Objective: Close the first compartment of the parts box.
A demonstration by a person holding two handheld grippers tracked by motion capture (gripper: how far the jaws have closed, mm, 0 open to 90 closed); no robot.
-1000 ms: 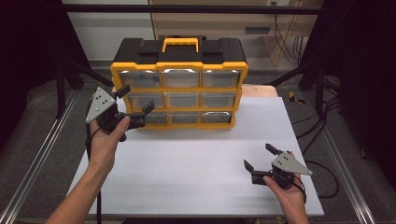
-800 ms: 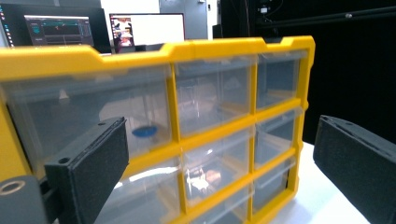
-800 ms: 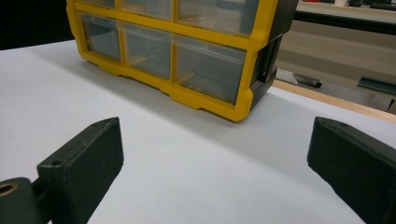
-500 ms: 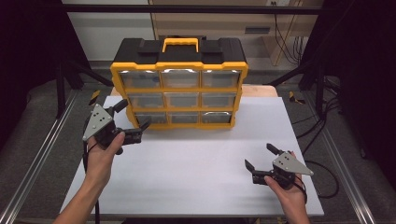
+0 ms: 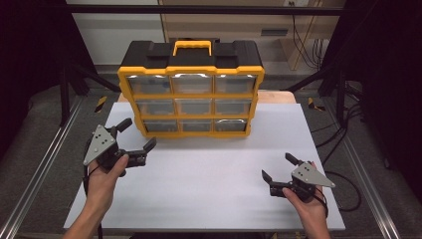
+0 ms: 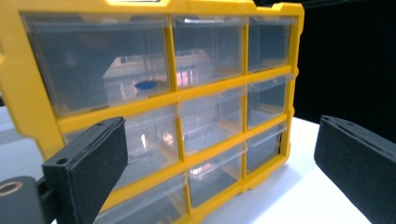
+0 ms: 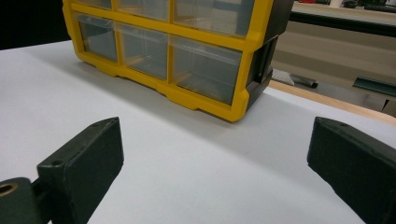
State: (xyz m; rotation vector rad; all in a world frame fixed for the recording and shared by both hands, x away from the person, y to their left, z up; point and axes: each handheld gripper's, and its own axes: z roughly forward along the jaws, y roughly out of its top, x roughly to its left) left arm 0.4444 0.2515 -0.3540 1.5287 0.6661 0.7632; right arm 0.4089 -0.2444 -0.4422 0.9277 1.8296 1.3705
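Observation:
A yellow and black organizer box [image 5: 191, 89] with three rows of clear drawers stands upright at the back of the white table [image 5: 209, 174]. All its drawers look closed. My left gripper [image 5: 135, 135] hovers open just off the box's lower left corner, jaws empty. In the left gripper view the box [image 6: 187, 102] is close ahead, and a small blue item [image 6: 145, 85] lies in the top left drawer. My right gripper [image 5: 277, 167] is open and empty near the table's front right. In the right gripper view the box's lower right corner [image 7: 205, 70] is farther off.
A yellow carry handle [image 5: 191, 46] tops the box. Metal frame rails [image 5: 35, 174] run along both sides of the table, with cables [image 5: 343, 169] on the floor at right. A wooden edge [image 5: 278, 97] shows behind the white surface.
My left gripper has drawn back toward the person and down, away from the box's left side. The right gripper has stayed in place.

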